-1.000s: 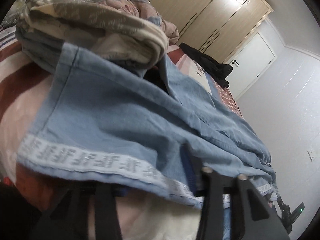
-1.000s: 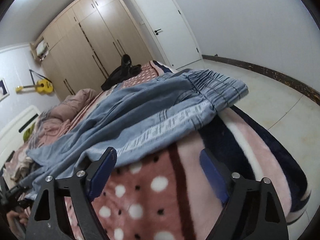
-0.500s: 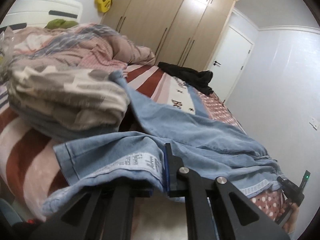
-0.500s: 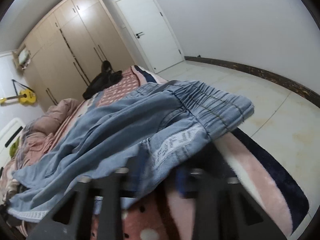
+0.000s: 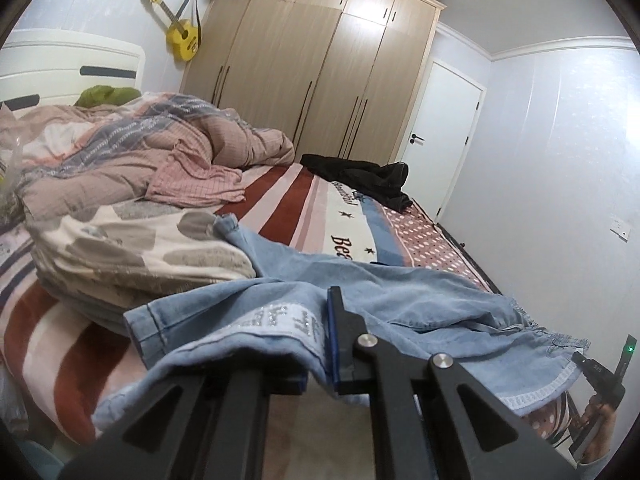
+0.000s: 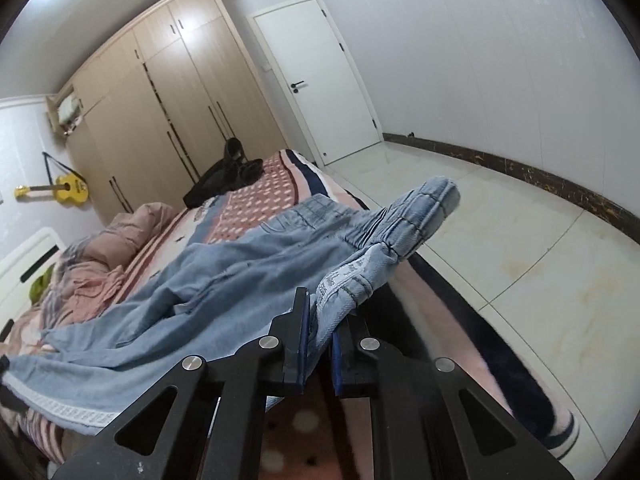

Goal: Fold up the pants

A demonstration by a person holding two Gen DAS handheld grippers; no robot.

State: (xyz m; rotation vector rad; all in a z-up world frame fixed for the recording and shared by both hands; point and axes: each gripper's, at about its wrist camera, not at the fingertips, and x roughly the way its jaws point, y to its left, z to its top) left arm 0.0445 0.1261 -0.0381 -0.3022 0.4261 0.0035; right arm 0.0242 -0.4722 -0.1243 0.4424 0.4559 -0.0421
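The bed is spread with a striped blanket, across whose near edge the pants are draped (waistband lifted at the right), the cloth being pinched by the closed left gripper and clamped likewise by the right gripper.

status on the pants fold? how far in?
Early. Done: both grips are made. The left gripper is shut on the leg end of the pants, the right gripper on the side stripe near the waistband. Left: every fold; the pants lie spread and rumpled along the bed.
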